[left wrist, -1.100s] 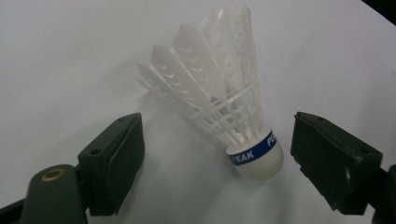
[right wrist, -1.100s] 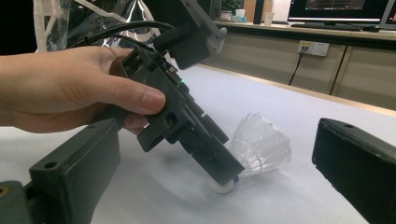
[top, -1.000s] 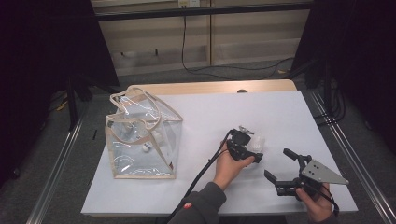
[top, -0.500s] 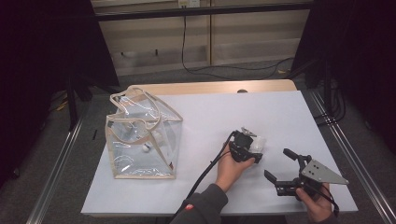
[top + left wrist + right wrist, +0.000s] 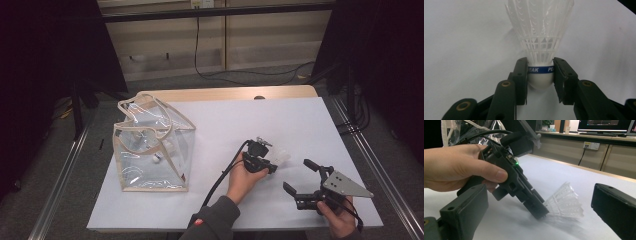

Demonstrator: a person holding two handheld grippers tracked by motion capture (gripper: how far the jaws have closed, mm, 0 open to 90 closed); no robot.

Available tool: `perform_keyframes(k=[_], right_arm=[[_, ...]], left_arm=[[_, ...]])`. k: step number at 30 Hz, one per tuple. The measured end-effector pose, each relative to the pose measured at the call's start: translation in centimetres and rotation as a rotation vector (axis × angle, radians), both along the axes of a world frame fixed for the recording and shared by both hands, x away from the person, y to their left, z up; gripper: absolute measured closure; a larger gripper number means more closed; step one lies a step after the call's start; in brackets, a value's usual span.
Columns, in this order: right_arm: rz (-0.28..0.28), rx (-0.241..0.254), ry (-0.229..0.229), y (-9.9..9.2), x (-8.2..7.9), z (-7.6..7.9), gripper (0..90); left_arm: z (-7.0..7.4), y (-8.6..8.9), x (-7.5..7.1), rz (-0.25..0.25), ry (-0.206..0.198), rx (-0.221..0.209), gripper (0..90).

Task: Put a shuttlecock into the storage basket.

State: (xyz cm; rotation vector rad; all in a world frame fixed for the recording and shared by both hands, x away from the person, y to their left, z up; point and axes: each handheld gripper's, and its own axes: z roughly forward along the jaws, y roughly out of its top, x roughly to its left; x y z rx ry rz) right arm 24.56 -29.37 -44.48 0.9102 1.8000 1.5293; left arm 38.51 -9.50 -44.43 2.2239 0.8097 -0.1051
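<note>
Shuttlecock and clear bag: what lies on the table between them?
Nothing but bare white table in the high view. The left gripper, shut on the shuttlecock, comes in from the near side, and the bag stands well off to the left.

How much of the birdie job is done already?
Done: the left gripper has just been closing and now pinches the white shuttlecock at its blue-banded cork end. In hand: the shuttlecock lies low on the white table, not yet lifted. Left, probably: carrying it over to the clear bag, which stands apart to the left. The right gripper waits open nearby.
</note>
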Motion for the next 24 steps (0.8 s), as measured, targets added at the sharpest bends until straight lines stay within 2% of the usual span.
perform_keyframes(k=[9,13,24], right_arm=[[-0.001,-0.001,-0.002,0.1,0.0,0.0,0.7],[-0.001,-0.003,0.000,0.0,0.0,0.0,0.7],[0.000,-0.007,0.001,0.2,-0.1,0.0,0.7]], left_arm=[[1.0,1.3,0.1,-0.017,0.019,-0.025,65.6],[1.6,2.0,0.3,-0.026,0.021,-0.014,65.6],[3.2,4.0,0.5,-0.020,0.036,-0.025,65.6]])
